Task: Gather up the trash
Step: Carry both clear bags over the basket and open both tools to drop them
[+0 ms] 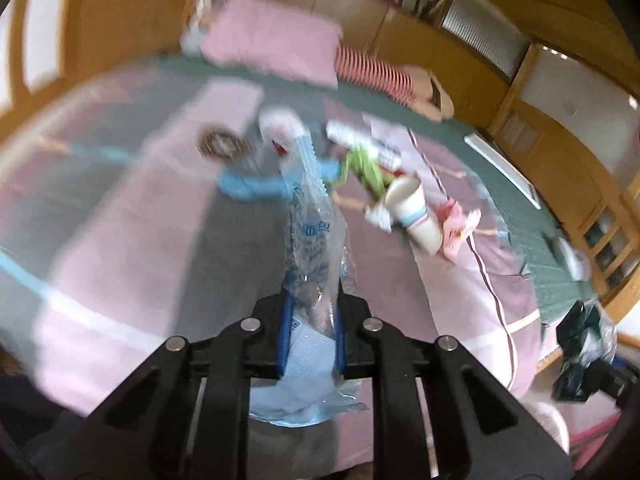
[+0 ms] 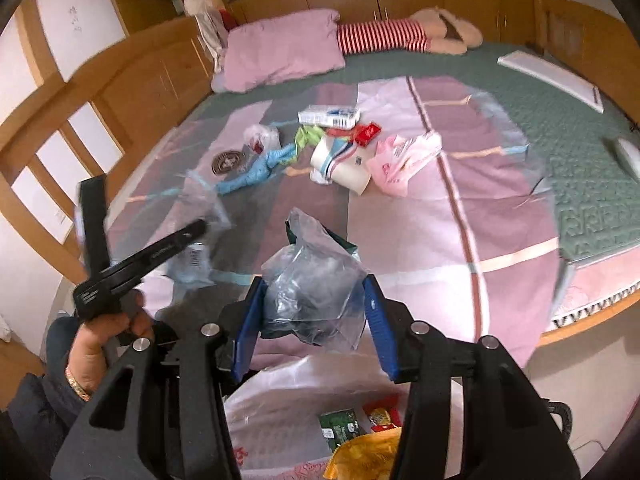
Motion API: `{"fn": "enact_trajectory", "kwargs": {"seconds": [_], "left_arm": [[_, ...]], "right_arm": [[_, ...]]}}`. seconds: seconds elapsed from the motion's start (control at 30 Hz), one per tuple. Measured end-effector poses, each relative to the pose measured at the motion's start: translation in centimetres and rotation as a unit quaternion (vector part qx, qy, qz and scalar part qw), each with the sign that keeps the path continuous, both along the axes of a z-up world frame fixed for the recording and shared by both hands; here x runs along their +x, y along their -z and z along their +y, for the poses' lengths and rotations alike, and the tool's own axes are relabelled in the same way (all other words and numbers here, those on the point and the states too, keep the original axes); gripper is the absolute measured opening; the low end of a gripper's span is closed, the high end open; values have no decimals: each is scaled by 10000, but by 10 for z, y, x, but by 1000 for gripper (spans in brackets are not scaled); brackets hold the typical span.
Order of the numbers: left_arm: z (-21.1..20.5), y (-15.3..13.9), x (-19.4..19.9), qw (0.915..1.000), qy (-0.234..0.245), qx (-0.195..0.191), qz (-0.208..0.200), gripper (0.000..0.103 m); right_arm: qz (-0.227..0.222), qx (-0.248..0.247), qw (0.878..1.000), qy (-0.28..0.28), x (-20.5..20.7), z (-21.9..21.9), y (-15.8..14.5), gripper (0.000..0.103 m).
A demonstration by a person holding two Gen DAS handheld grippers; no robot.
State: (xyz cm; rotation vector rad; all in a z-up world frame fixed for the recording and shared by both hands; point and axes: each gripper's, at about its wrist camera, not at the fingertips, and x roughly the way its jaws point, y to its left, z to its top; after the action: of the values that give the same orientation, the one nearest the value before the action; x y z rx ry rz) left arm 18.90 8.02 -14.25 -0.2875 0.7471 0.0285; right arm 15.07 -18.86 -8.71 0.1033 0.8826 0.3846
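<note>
Left gripper (image 1: 310, 312): jaws pinched on clear printed wrapper (image 1: 310, 240), bottom centre; featherlight, limp, slippery, best nipped at a bunched fold. Right gripper (image 2: 314, 308): half open, clamping crumpled clear bag (image 2: 312, 280). Below: white trash bag (image 2: 280, 412). Mid-frame on bedspread (image 2: 420, 240): paper cup (image 2: 340, 164), pink wrapper (image 2: 400, 160), blue wrapper (image 2: 260, 172); nothing obstructs. Top: pillow (image 2: 280, 52).

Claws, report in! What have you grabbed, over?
Left claw shut on clear blue-printed wrapper. Right claw shut on crumpled clear bag. Paper cup, pink bag on bed. Nothing blocking.
</note>
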Motion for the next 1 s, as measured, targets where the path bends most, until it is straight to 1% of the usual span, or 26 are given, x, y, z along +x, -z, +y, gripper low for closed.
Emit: {"fn": "enact_trajectory", "kwargs": {"seconds": [0.07, 0.17, 0.33, 0.43, 0.53, 0.63, 0.8, 0.87, 0.9, 1.0], "left_arm": [[-13, -32, -28, 9988, 39, 441, -213, 17], [-31, -74, -64, 9951, 164, 811, -537, 17], [-61, -122, -116, 9884, 441, 1130, -915, 18], [-77, -142, -143, 9829, 654, 1295, -1132, 18], [-90, -155, -164, 9782, 804, 1418, -1286, 18], [-95, -161, -175, 9765, 940, 1402, -1336, 18], [-104, -163, -176, 9744, 1104, 1411, -1355, 18], [-104, -161, -174, 9743, 1134, 1410, -1340, 18], [-104, -161, -174, 9745, 1150, 1396, -1330, 18], [-102, -159, -171, 9757, 1213, 1317, -1264, 18]], "right_arm": [[-106, -48, 9999, -27, -12, -5, -10, 50], [-264, -150, 9995, -66, -33, -12, -26, 50], [-686, -405, 9968, -80, -70, -26, -59, 50], [-888, -512, 9947, -104, -89, -33, -77, 50], [-972, -575, 9935, -115, -102, -40, -88, 50], [-932, -609, 9937, -94, -108, -42, -90, 50], [-566, -509, 9970, -115, -104, -44, -77, 50], [-488, -442, 9978, -95, -103, -45, -75, 52], [-465, -325, 9984, -84, -103, -48, -75, 55], [-483, -85, 9988, -33, -105, -54, -80, 58]]}}
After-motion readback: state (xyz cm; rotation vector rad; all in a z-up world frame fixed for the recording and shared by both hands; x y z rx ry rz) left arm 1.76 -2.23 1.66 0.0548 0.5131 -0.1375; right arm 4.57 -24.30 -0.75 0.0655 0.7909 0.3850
